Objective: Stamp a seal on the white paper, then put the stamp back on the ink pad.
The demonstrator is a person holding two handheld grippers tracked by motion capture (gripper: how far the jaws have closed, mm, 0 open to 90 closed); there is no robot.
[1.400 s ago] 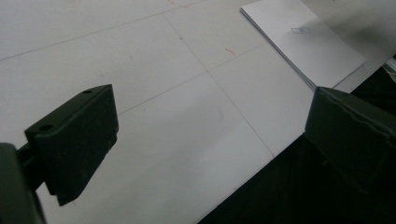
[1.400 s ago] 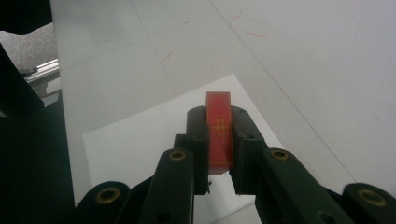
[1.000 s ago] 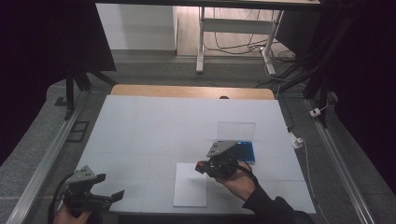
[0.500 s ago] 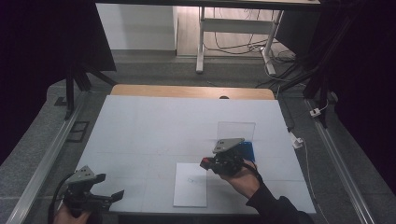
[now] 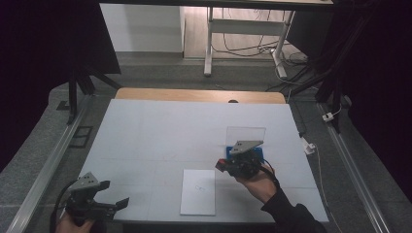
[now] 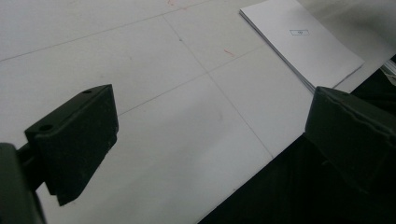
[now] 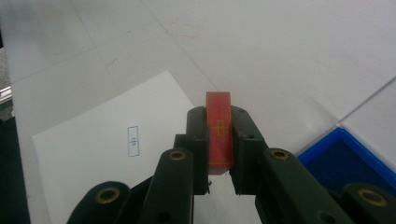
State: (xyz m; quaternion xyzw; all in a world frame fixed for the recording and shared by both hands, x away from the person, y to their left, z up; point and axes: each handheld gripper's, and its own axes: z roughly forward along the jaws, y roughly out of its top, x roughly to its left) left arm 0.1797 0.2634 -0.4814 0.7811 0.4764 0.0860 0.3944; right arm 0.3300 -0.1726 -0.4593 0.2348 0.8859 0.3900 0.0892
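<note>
Right gripper view is the one that gives away what's actually being held: a small red block (image 7: 219,133) with a gold cross mark on its face, pinched tight between the two black jaws of the right gripper (image 7: 219,140). From the high view you mostly get the grey plate on top of that gripper (image 5: 239,164) and a tiny red bit poking out at its left, so the block is hard to read there. The same close-up shows the white sheet of paper (image 7: 107,154) with a little blue printed box on it, lying just below and left of the block, plus a corner of the blue tray (image 7: 348,158) at the right.

High view adds the layout: paper (image 5: 198,191) flat near the front edge of the white table (image 5: 160,131), blue tray (image 5: 257,154) just behind the gripper with a clear upright panel (image 5: 245,135) standing at it. Nothing sits between the block and the paper.

Left gripper (image 5: 104,208) hangs at the front left corner of the table, well away from everything. Left gripper view shows its jaws spread wide with nothing between them, pointed across the bare table toward the paper (image 6: 303,44).

Right hand (image 5: 257,182) comes in from the bottom, wrist cocked so the gripper points left and slightly down.
</note>
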